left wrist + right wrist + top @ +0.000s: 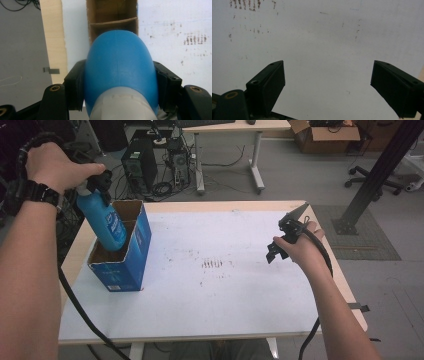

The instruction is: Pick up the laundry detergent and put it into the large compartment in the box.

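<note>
A blue bottle (108,222) with a grey neck hangs tilted, its base down inside the open top of a blue cardboard box (128,266) near the table's left edge. My left gripper (96,184) is shut on the bottle's upper body. In the left gripper view the bottle (119,62) sits between both black jaws of the left gripper (119,77), above the box's cardboard dividers (112,22). My right gripper (276,251) hovers open over the right part of the table. The right gripper view has that right gripper (327,73) spread wide, nothing between its jaws.
The white table top (225,295) carries small dark marks (212,264) at its middle. Behind the table on the floor stand computer towers (140,162), a desk (252,155), a cardboard carton (325,137), a slanting black post (380,170) and an office chair base (372,181).
</note>
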`<control>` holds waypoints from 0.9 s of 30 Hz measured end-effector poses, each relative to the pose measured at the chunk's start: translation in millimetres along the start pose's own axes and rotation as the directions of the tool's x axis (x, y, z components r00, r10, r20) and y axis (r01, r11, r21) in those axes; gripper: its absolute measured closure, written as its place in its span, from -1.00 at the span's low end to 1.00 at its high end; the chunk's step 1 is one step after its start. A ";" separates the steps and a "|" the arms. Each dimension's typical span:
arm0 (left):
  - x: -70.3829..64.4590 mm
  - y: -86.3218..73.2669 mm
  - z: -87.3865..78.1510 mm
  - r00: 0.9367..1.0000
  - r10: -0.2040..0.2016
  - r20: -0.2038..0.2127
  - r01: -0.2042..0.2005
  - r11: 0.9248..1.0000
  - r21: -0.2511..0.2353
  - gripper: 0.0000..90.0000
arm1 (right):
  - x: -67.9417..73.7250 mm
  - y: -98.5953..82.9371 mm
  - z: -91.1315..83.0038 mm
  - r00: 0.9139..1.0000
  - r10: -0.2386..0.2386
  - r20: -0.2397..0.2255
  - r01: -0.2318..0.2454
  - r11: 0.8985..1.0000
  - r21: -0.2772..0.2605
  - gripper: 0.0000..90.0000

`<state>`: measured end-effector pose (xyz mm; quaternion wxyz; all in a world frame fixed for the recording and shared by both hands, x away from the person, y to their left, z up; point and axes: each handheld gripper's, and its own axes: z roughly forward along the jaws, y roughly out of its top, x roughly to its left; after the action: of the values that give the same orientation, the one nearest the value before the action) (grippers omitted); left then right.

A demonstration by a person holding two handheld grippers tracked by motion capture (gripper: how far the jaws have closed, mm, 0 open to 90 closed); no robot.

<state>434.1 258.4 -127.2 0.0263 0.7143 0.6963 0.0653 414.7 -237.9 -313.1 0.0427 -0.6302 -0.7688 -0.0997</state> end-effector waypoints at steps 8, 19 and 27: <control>3.1 -2.9 28.2 1.000 0.006 -0.002 -0.006 1.000 0.023 -0.17 | 1.0 -0.6 3.4 1.000 -0.001 0.001 0.001 1.000 0.004 -0.72; 2.4 -5.1 59.3 1.000 0.010 -0.003 -0.010 0.999 0.053 -0.17 | 6.0 -1.6 7.5 1.000 -0.013 0.002 0.013 1.000 0.010 -0.72; 0.5 -5.3 81.2 1.000 0.013 0.003 -0.013 0.997 0.075 -0.17 | 3.7 -3.1 9.3 1.000 -0.010 0.004 0.010 1.000 0.009 -0.72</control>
<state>439.5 263.4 -208.3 0.0001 0.7194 0.6935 0.0385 411.5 -232.9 -321.8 0.0435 -0.6263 -0.7725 -0.0953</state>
